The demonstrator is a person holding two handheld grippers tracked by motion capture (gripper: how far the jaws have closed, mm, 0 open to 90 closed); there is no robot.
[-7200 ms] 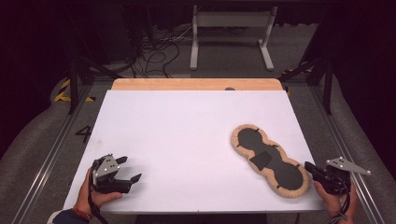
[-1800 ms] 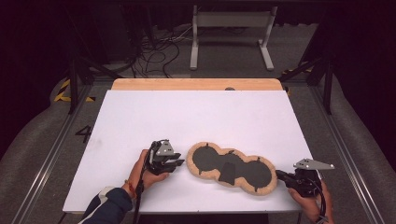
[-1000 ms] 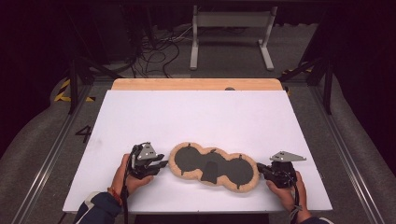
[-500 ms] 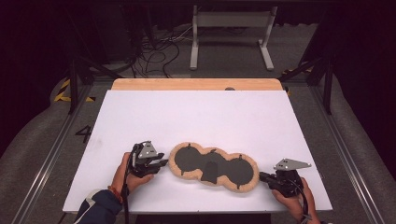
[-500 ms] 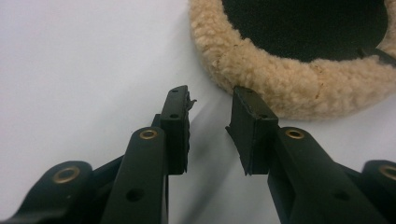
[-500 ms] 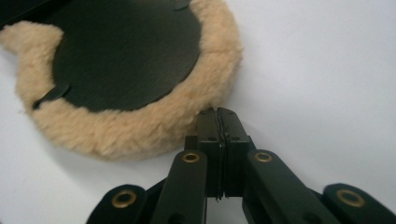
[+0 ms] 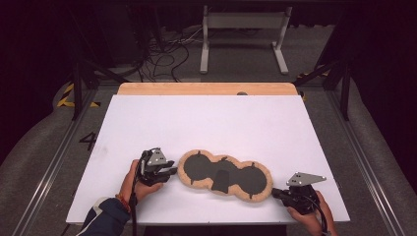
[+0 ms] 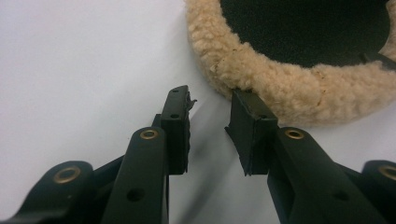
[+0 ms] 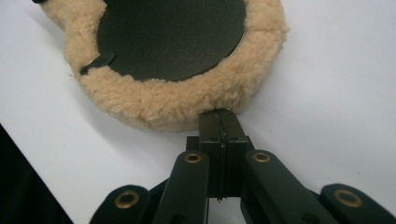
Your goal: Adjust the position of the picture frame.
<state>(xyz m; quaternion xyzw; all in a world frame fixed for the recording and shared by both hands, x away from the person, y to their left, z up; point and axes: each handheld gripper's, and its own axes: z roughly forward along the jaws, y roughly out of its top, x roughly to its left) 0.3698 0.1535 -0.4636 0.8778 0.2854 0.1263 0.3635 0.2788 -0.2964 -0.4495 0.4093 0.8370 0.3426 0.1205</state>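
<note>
The fleece-rimmed pad (image 7: pixel 225 175), 3 joined dark discs edged in tan pile, lies flat on the white table (image 7: pixel 206 123) at the lower middle of the high view. The left tongs (image 7: pixel 169 171) stand apart at its left end, one jaw just touching the fleece (image 8: pixel 261 79) in the left gripper view and nothing between them. The right tongs (image 9: pixel 220 122) are together, tip against the pile at the other end. It looks light, soft and floppy, likely to sag between ends. The fleece rim at each end should give the best hold.
</note>
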